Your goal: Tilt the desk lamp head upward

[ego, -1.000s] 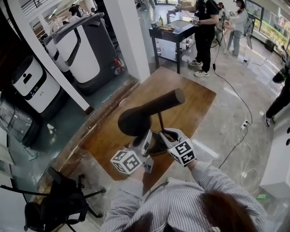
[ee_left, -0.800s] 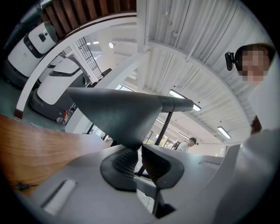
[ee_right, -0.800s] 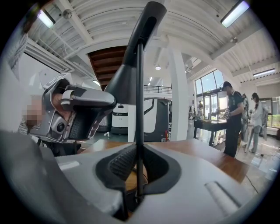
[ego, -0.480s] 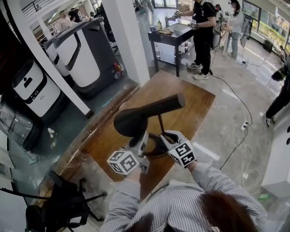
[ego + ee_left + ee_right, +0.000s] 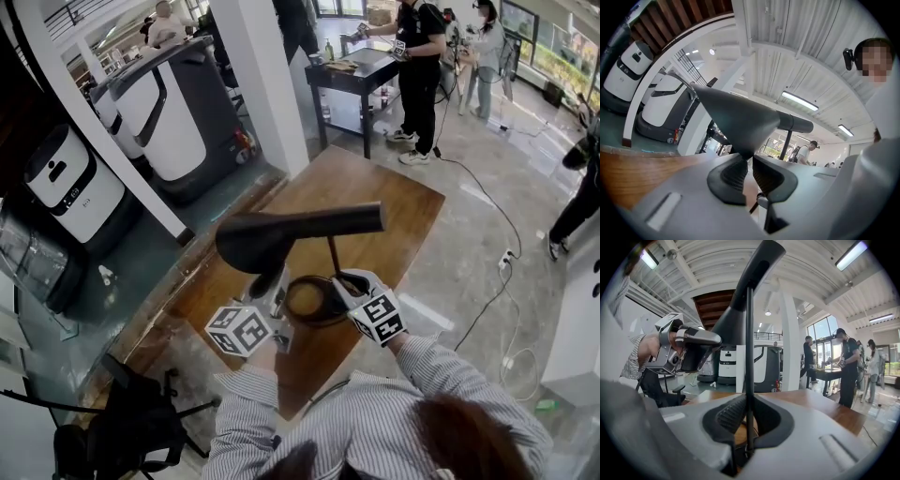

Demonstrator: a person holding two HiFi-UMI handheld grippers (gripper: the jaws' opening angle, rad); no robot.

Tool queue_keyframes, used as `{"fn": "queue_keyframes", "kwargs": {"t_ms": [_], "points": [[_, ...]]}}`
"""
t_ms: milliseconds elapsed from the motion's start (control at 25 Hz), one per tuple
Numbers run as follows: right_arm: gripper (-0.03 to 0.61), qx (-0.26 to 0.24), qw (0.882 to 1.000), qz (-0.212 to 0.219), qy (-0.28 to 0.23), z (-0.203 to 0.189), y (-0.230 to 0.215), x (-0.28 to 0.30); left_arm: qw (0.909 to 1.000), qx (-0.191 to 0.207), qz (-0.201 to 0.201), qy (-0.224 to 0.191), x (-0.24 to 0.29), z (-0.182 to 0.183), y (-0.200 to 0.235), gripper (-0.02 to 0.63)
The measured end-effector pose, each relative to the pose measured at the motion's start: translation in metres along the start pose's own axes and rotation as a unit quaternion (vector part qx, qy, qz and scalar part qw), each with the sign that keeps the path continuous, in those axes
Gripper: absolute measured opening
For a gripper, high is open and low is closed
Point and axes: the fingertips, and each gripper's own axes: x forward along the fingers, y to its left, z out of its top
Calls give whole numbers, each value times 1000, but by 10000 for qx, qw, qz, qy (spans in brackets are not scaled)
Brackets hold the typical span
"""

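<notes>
A black desk lamp stands on the wooden table (image 5: 384,202). Its cone-shaped head (image 5: 281,230) lies about level on a thin stem (image 5: 332,255), above a round base (image 5: 309,302). My left gripper (image 5: 265,281) reaches up from below to the wide end of the head. The lower rim of the head (image 5: 740,119) is pinched between the left gripper (image 5: 749,164) pads, and its jaws are opening. My right gripper (image 5: 339,281) is shut on the stem low down, just above the base. In the right gripper view the stem (image 5: 749,357) runs up between the right gripper (image 5: 749,420) pads to the head (image 5: 740,310).
Large white and dark robots (image 5: 169,103) stand behind a white pillar (image 5: 267,84) at the left. A dark table (image 5: 361,66) with people around it is at the back. A black chair (image 5: 122,412) sits at the lower left. A cable (image 5: 492,211) trails across the floor on the right.
The wide end of the lamp head has risen and swung left, so the head went from sloping to about level. My left gripper moved left with it; the right gripper stayed on the stem.
</notes>
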Motion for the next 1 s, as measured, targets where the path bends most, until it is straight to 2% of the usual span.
{"fn": "queue_keyframes", "kwargs": {"t_ms": [160, 520, 1000], "points": [[43, 0, 10000, -7, 2, 0, 1, 0, 9998, 96, 146, -64, -4, 15, 5, 31], [43, -26, 9999, -102, -1, -1, 3, -1, 9973, 606, 338, -250, -16, 52, 7, 34], [43, -33, 9999, -159, 27, -1, 4, -5, 9906, 1212, 394, -498, -27, 99, -5, 35]]}}
